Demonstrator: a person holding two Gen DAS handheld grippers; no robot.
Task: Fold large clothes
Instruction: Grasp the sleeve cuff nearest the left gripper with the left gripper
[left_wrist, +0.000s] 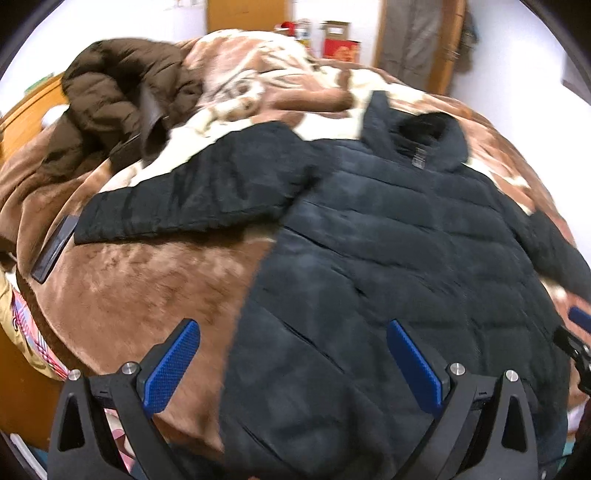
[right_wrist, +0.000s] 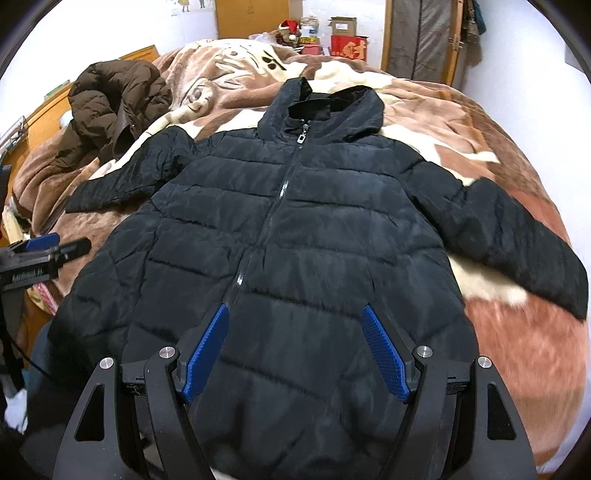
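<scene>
black puffer jacket (right_wrist: 295, 229) spread flat, front up, on the blanketed bed (right_wrist: 517, 332)
likely light, soft, slippery; pinch cuffs or hem. left gripper (left_wrist: 293, 363) and right gripper (right_wrist: 295, 350) hover with fingers spread, holding nothing.

Black quilted jacket (right_wrist: 295, 236) – brown-and-cream blanket (right_wrist: 498, 325) (blue gripper pads (right_wrist: 207, 354))

Black quilted puffer jacket (right_wrist: 295, 236): hooded, front up, zipped closed, spread flat across centre frame in my right view, hood toward the top, hem at the bottom edge. Both sleeves angled outward, one toward left, one toward right. In my left view it fills the centre-right (left_wrist: 388, 240).
</scene>
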